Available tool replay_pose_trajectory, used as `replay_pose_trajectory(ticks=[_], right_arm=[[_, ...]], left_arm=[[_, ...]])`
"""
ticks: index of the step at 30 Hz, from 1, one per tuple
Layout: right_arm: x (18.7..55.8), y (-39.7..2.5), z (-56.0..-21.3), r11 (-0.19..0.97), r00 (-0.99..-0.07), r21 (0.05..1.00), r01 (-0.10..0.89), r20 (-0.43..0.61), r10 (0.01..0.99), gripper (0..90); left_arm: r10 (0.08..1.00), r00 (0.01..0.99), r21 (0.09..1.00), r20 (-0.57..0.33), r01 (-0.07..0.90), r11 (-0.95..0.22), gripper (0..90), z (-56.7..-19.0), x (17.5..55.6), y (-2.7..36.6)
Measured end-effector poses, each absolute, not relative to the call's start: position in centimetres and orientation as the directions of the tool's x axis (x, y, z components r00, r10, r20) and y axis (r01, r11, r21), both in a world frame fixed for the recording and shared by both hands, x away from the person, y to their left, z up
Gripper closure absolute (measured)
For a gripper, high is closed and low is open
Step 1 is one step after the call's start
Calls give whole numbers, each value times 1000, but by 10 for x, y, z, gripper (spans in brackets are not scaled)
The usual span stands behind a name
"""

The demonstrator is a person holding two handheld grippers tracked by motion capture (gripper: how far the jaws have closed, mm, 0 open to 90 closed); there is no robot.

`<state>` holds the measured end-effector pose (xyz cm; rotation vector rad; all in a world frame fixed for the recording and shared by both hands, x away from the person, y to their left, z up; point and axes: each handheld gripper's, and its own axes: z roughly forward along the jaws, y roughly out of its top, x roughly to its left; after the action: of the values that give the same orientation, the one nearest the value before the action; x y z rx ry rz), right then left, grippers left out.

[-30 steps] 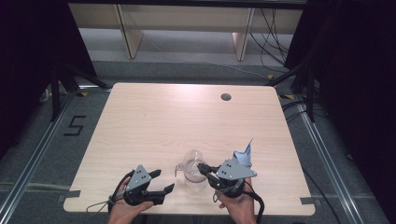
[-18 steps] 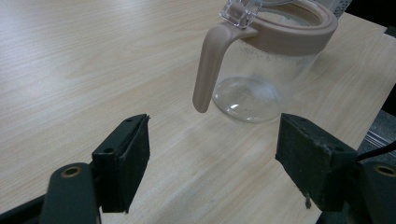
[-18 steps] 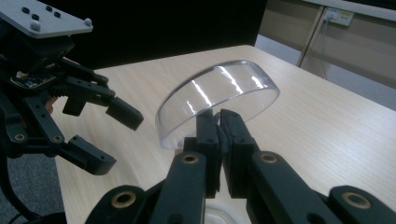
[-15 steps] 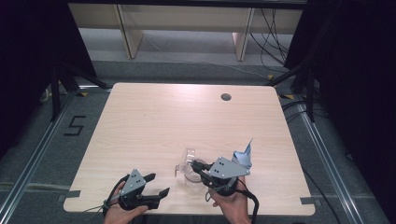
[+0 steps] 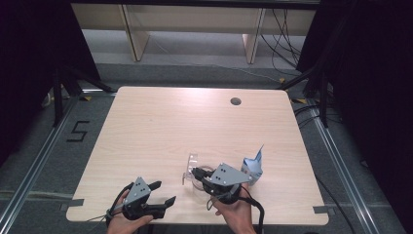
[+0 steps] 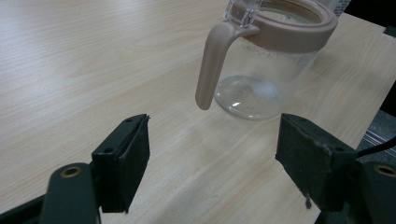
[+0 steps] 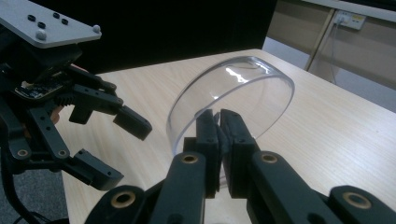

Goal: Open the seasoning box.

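On the table, the left gripper rests with jaws spread and empty, facing the clear jug at centre near edge, whose transparent lid the right gripper pinches, a blue-white carton just beyond.

I am holding my left gripper low at the near left, jaws standing wide apart and pointing right. My right gripper is sitting near centre, jaws pinched together on a clear lid.
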<state>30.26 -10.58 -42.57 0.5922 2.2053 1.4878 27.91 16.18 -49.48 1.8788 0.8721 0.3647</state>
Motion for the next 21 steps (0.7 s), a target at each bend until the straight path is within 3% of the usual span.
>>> replay_pose_trajectory(ticks=[12, 21], right_arm=[[302, -95, -426, 347, -838, 932, 109, -102, 535, 858], [295, -110, -426, 331, -831, 938, 106, -99, 548, 809]], left_arm=[[700, 704, 877, -120, 406, -257, 255, -496, 279, 161], [701, 701, 877, -128, 411, -251, 255, -497, 278, 160]])
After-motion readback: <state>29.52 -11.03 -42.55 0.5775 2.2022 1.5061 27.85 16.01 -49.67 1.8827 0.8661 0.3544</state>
